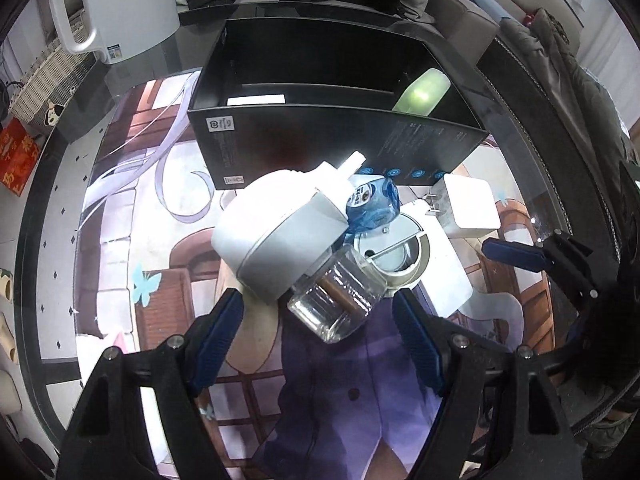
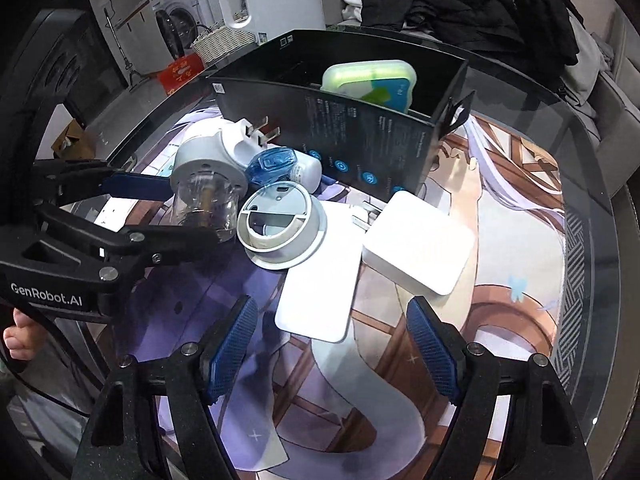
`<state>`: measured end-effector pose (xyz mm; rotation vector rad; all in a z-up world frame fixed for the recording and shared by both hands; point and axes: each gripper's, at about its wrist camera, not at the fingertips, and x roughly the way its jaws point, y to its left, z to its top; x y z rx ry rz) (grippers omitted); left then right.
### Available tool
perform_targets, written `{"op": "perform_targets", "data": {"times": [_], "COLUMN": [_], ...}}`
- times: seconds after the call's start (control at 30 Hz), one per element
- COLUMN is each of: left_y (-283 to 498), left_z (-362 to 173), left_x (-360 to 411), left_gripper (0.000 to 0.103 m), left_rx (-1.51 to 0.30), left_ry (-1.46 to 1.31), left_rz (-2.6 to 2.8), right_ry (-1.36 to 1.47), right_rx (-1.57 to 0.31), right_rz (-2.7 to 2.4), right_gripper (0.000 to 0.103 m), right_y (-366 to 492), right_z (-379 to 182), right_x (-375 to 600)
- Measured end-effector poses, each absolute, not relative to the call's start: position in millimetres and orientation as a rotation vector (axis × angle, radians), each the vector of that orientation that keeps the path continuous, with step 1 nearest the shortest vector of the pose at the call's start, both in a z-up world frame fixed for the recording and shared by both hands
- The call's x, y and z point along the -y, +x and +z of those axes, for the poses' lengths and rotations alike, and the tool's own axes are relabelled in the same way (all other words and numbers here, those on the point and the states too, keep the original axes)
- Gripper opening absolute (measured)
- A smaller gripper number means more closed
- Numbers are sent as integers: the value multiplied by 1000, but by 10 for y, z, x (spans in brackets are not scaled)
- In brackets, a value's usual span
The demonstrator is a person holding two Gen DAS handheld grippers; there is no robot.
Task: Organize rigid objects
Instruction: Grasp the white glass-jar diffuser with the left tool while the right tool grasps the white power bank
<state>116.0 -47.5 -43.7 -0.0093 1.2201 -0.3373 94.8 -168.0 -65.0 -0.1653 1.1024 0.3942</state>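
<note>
Left wrist view: left gripper (image 1: 318,316) spread wide around the clear bottle (image 1: 338,294) of a white plug-in (image 1: 276,236), not pinching it. Right gripper (image 2: 332,350) hangs released above the flat white slab (image 2: 320,284), before the black box (image 2: 332,120).

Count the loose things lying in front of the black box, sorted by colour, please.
White or grey: 4 (plug-in device with clear bottle, round ring piece, flat white slab, square charger)
Blue: 1 (small blue bottle)
Total: 5
</note>
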Motion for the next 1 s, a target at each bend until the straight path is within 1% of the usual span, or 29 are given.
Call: {"op": "perform_targets", "data": {"times": [0.07, 0.23, 0.3, 0.33, 0.37, 0.4, 0.43, 0.47, 0.5, 0.57, 0.67, 0.83, 0.87, 0.97, 1.0], "left_y": [1218, 1265, 1235, 1213, 1198, 1183, 1165, 1147, 1134, 1106, 1078, 1069, 1074, 1113, 1106], "left_z": [-481, -548, -537, -537, -539, -543, -549, -543, -537, -536, -538, -508, -499, -469, -455], "left_x": [470, 368, 317, 291, 255, 207, 167, 119, 75, -10, -57, 44, 66, 121, 135], "left_gripper": [77, 76, 73, 72, 68, 62, 58, 49, 44, 44, 43, 44, 45, 56, 56], "left_rx": [-1240, -1270, -1263, -1260, -1259, -1260, -1264, -1258, -1257, -1251, -1246, -1234, -1230, -1213, -1212], "left_ry": [-26, -81, -73, -60, -50, -42, -36, -30, -21, -9, 19, 82, 91, 102, 103], "left_rz": [-327, -325, -327, -327, -323, -317, -309, -306, -295, -286, -277, -272, -271, -271, -273], "right_ry": [-177, -204, -216, -217, -216, -213, -210, -208, -206, -204, -220, -241, -251, -263, -265], "right_rx": [-1107, -1121, -1123, -1125, -1126, -1127, -1128, -1129, -1130, -1129, -1130, -1122, -1118, -1106, -1103], "right_rz": [394, 378, 368, 364, 359, 355, 352, 349, 346, 342, 337, 353, 354, 359, 360], "right_gripper": [79, 70, 61, 58, 54, 51, 50, 47, 44, 42, 41, 41, 41, 42, 44], "right_y": [956, 984, 983, 981, 988, 990, 985, 979, 976, 956, 952, 952, 956, 970, 981], "right_z": [-681, -750, -751, -751, -748, -744, -743, -742, -740, -724, -728, -720, -722, -729, -734], "right_x": [1633, 1574, 1577, 1589, 1611, 1631, 1644, 1656, 1664, 1705, 1662, 1572, 1544, 1480, 1455]}}
